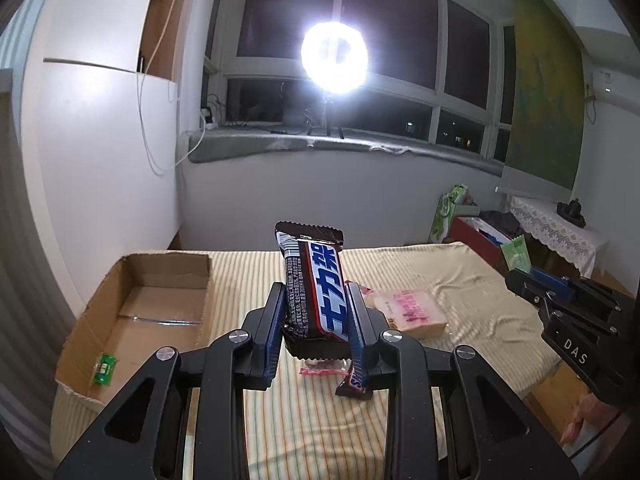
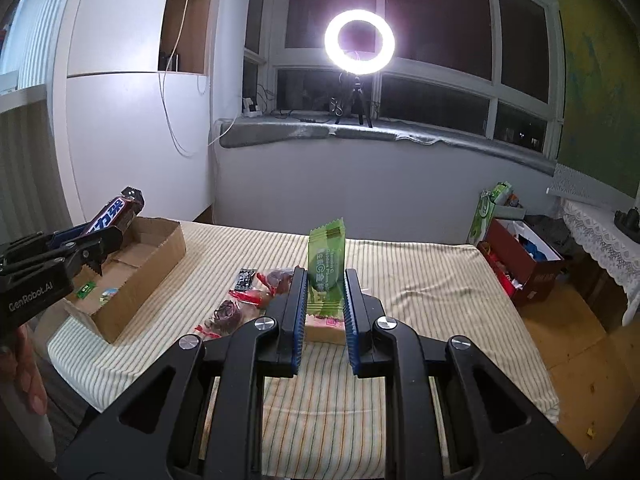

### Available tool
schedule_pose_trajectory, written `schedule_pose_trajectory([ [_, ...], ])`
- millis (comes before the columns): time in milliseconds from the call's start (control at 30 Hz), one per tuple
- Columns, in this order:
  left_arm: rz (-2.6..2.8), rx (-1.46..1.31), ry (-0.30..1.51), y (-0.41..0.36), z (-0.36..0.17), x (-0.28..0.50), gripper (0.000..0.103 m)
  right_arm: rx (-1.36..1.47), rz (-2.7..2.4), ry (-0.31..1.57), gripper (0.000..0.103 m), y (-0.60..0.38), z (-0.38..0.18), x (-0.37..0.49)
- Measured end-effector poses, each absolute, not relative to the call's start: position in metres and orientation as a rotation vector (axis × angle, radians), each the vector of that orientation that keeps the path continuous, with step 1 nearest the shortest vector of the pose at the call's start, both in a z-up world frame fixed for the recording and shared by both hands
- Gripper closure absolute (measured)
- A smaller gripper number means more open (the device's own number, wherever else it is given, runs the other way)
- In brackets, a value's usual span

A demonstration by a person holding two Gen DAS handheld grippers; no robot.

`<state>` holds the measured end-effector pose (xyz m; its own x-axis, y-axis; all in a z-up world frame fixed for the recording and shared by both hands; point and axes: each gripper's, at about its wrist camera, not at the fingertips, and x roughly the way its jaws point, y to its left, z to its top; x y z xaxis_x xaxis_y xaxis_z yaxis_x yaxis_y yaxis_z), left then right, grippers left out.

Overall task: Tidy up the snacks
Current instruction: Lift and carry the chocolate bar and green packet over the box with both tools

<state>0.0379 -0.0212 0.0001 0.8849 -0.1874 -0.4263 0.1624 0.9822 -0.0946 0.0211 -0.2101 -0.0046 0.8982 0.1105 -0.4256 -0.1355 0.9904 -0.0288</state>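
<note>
Both grippers are raised above the striped table (image 2: 400,280), each carrying 1 snack – likely bound for the cardboard box (image 1: 160,292) at the table's left end, where a small green sweet (image 1: 104,368) already lies. The left gripper (image 1: 316,292) is narrowly parted, pinching a dark chocolate bar (image 1: 314,284) upright just right of the box. The right gripper (image 2: 326,280) is pressed thin on a green wafer packet (image 2: 326,256) – further right of the box, above the loose snacks (image 2: 256,296).

Snacks spread over the bed, box at frame left

Cardboard box (image 2: 136,276) is sitting at the left on the striped bed (image 2: 420,280); loose wrapped snacks (image 2: 248,300) are lying right of it, centre frame; ring light (image 2: 359,43) is standing behind on the windowsill (image 2: 400,136).
</note>
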Motion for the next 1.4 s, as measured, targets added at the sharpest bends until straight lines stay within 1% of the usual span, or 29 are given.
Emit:
schedule_pose_trajectory([
  [233,-0.186,-0.056,0.436,-0.017,0.0,0.027,0.076,-0.062,0.135,0.438,0.086,-0.207,-0.005,0.015],
  [400,-0.18,-0.076,0.44,-0.005,-0.004,0.023,0.076,-0.09,0.167,0.448,0.086,-0.182,-0.005,0.018],
  [567,-0.133,-0.104,0.442,0.027,-0.007,0.016,0.076,-0.135,0.244,0.451,0.086,-0.134,-0.004,0.025],
  [800,-0.024,-0.145,0.425,0.094,-0.008,0.001,0.076,-0.197,0.396,0.429,0.086,-0.046,0.004,0.032],
  [967,0.055,-0.181,0.407,0.133,-0.005,-0.011,0.076,-0.224,0.475,0.399,0.086,-0.002,0.011,0.031],
  [1100,0.095,-0.196,0.398,0.15,-0.004,-0.013,0.076,-0.227,0.505,0.398,0.085,0.016,0.011,0.04],
  [1233,0.096,-0.194,0.407,0.156,-0.009,-0.005,0.076,-0.223,0.527,0.424,0.085,0.028,0.001,0.054],
  [1400,0.089,-0.197,0.449,0.16,-0.027,0.01,0.076,-0.218,0.559,0.489,0.085,0.044,-0.027,0.078],
])
